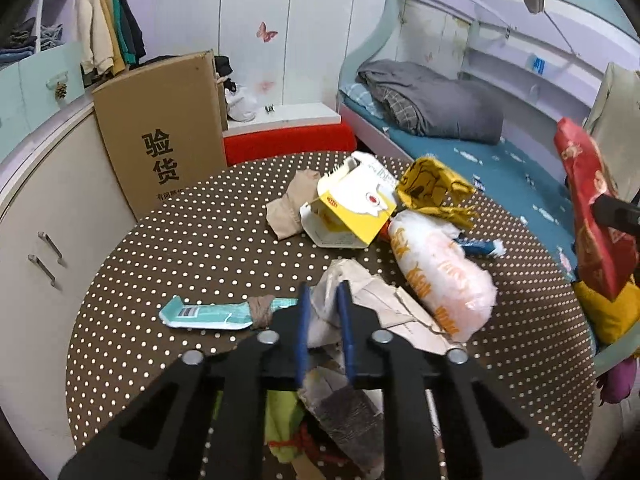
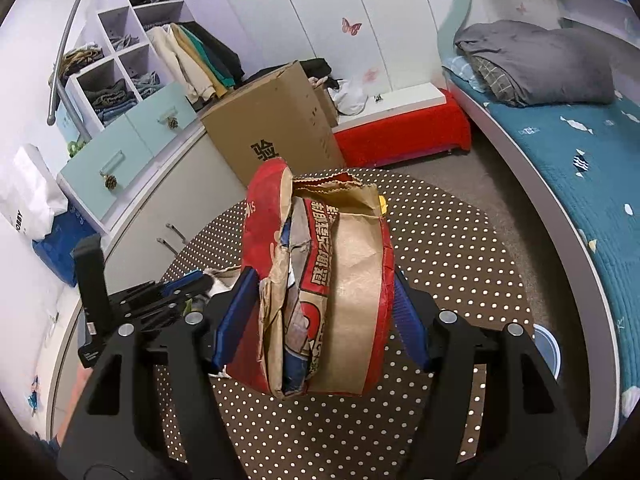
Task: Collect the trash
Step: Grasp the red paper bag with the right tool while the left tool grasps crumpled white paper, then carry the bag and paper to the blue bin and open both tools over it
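Left wrist view: crumpled paper [image 1: 332, 316] is being pinched on the table [image 1: 160, 248] by the left tongs [image 1: 326, 300]; right tongs [image 2: 324, 304] are clamping the red bag [image 2: 320, 280]. Wrappers, a yellow carton [image 1: 348, 216] are waiting.

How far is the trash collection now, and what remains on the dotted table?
Done: the red paper bag, gripped by the right claw, already holds some scraps. In hand: the left claw is shut on crumpled brown paper. Left: the teal wrapper, yellow-white carton, yellow wrapper and white plastic bag.
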`<state>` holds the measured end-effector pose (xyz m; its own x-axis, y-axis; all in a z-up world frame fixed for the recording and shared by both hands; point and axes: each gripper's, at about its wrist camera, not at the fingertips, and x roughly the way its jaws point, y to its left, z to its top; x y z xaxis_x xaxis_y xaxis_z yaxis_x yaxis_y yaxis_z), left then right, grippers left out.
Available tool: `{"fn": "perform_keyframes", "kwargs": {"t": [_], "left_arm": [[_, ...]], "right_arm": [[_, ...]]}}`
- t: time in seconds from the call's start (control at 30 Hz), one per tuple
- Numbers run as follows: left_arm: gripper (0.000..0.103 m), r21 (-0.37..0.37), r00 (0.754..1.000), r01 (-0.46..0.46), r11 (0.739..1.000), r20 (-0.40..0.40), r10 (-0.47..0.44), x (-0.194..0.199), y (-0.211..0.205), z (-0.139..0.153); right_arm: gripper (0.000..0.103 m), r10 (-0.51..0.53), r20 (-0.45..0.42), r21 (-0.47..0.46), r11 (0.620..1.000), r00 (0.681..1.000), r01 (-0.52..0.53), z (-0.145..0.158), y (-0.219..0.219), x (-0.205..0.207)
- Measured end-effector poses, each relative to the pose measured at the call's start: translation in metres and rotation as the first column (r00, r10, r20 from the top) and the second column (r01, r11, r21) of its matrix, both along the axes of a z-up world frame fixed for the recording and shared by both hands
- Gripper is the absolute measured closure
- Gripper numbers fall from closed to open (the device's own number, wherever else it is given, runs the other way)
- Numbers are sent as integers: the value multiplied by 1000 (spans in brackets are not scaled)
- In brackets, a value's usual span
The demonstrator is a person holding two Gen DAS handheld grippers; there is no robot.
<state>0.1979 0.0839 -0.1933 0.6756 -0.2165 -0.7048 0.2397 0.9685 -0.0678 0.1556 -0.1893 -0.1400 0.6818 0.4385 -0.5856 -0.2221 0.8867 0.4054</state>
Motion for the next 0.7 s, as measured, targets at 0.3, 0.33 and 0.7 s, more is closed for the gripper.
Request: {"fn": "perform_keyframes", "kwargs": {"t": [0.3, 0.33, 0.7], "left_arm": [[21, 57, 1000, 7, 998, 8, -8, -13, -6, 0], [12, 80, 999, -17, 997, 37, 14, -17, -7, -1], [70, 0, 998, -5, 1000, -59, 5, 2, 3, -24]], "right_arm": [[39, -17, 8, 25, 1000, 1000, 17, -3, -13, -9], [39, -17, 7, 25, 1000, 1000, 16, -3, -12, -10], [39, -18, -5, 20, 1000, 1000, 18, -1, -14, -7]]}}
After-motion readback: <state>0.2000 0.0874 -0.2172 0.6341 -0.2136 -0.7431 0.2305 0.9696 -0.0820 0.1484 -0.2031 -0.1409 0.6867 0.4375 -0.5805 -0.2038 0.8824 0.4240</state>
